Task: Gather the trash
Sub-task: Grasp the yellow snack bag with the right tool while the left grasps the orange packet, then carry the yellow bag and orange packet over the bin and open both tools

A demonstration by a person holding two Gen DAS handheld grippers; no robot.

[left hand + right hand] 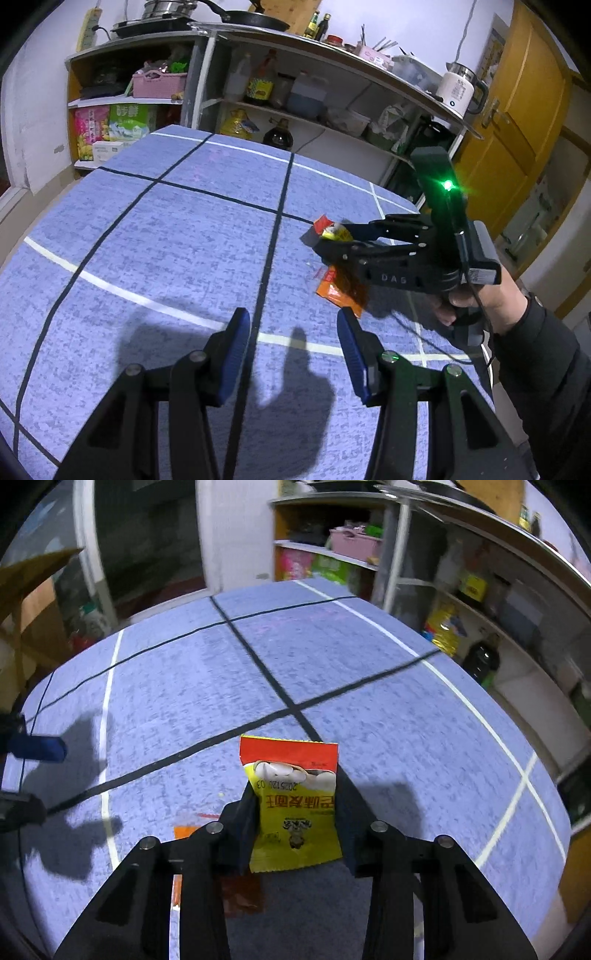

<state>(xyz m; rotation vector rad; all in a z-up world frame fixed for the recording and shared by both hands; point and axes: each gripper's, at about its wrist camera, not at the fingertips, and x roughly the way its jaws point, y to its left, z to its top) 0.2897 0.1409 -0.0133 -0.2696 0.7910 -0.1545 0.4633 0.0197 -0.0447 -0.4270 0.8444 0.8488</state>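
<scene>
My right gripper (295,805) is shut on a yellow and red snack wrapper (295,801) and holds it above the blue tablecloth (332,657). In the left wrist view the right gripper (325,236) is at the right, with the wrapper (330,229) at its tips. An orange wrapper (338,290) lies flat on the cloth under it; it also shows in the right wrist view (242,893). My left gripper (293,332) is open and empty, low over the cloth, to the left of the orange wrapper.
The table is covered by a blue cloth (166,229) with dark and white lines. Shelves (295,96) with bottles, bags and a pink basket (159,83) stand behind it. A white kettle (458,92) sits on top. A yellow door (517,122) is at the right.
</scene>
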